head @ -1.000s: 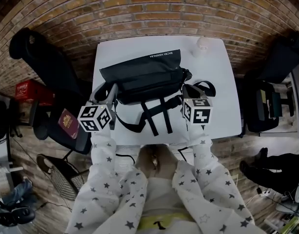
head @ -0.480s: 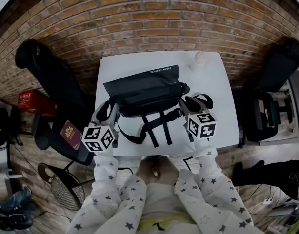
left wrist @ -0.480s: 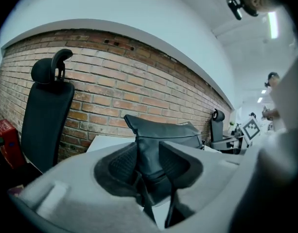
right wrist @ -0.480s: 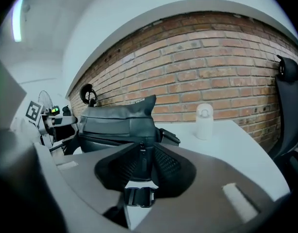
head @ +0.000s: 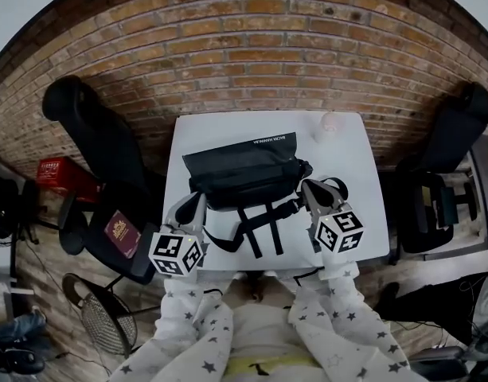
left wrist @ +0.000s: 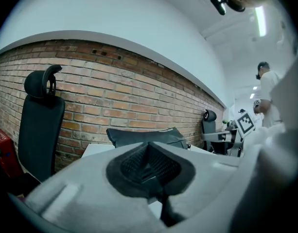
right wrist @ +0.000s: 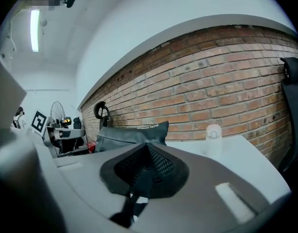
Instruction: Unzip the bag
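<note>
A black bag (head: 242, 168) lies on the white table (head: 357, 153) with its black straps (head: 258, 223) trailing toward the near edge. It also shows beyond the jaws in the left gripper view (left wrist: 139, 135) and the right gripper view (right wrist: 133, 132). My left gripper (head: 193, 207) hovers off the bag's near left corner, apart from it. My right gripper (head: 310, 189) hovers by the strap loop at the bag's right end. Both pairs of jaws have just been closing and now stand shut (left wrist: 149, 148) (right wrist: 148, 150) with nothing between the pads.
A small white container (head: 329, 123) stands at the table's far right corner by the brick wall. Black office chairs flank the table at left (head: 96, 138) and right (head: 454, 130). A dark red booklet (head: 121, 233) lies on the left chair's seat. A red box (head: 59, 175) sits on the floor.
Both grippers have drawn back from the bag's sides toward the near table edge and risen. The head view has tilted, showing more wall.
</note>
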A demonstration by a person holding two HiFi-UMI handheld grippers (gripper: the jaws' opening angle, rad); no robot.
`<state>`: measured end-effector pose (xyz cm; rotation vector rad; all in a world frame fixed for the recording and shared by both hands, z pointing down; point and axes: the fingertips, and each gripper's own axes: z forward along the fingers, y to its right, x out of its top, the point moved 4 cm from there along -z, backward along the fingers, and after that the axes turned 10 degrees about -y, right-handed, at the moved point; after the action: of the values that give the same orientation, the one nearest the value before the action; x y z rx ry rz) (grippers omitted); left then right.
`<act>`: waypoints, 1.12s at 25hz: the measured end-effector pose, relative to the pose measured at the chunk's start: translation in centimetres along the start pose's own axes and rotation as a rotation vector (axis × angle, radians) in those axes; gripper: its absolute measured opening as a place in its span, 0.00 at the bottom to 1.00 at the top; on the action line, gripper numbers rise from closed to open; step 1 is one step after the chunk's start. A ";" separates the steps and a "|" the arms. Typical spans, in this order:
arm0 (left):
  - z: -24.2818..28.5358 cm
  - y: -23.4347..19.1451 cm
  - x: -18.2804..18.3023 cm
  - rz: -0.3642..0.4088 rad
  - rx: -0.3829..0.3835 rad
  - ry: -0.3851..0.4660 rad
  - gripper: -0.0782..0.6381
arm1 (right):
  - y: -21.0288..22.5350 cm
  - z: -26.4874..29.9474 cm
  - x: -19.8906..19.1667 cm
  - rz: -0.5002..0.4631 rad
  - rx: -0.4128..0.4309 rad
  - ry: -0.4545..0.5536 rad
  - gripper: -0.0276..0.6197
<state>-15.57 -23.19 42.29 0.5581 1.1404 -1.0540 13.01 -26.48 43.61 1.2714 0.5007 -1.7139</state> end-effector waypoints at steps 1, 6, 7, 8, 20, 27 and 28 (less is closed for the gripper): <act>-0.2 0.3 0.2 0.006 -0.002 0.005 0.11 | -0.3 -0.3 0.3 -0.004 0.006 0.015 0.06; -1.2 1.3 1.5 0.028 0.003 0.036 0.11 | -1.1 -1.6 2.4 -0.019 0.034 0.102 0.05; -1.3 1.4 1.8 0.029 0.003 0.045 0.11 | -1.2 -1.9 2.8 -0.022 0.038 0.119 0.05; -1.5 1.4 2.1 0.030 0.004 0.054 0.11 | -1.3 -2.1 3.3 -0.026 0.041 0.134 0.05; -3.5 1.1 5.2 0.044 0.063 0.128 0.11 | -2.6 -3.7 7.6 -0.018 0.062 0.266 0.05; -4.1 1.0 7.0 0.057 0.090 0.177 0.11 | -2.4 -4.7 9.0 -0.002 0.045 0.315 0.05; -4.2 0.9 7.1 0.055 0.095 0.181 0.11 | -2.3 -4.8 9.1 0.002 0.042 0.319 0.05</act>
<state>-16.33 -22.07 34.14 0.7684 1.2295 -1.0300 13.17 -25.55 33.07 1.5858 0.6503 -1.5330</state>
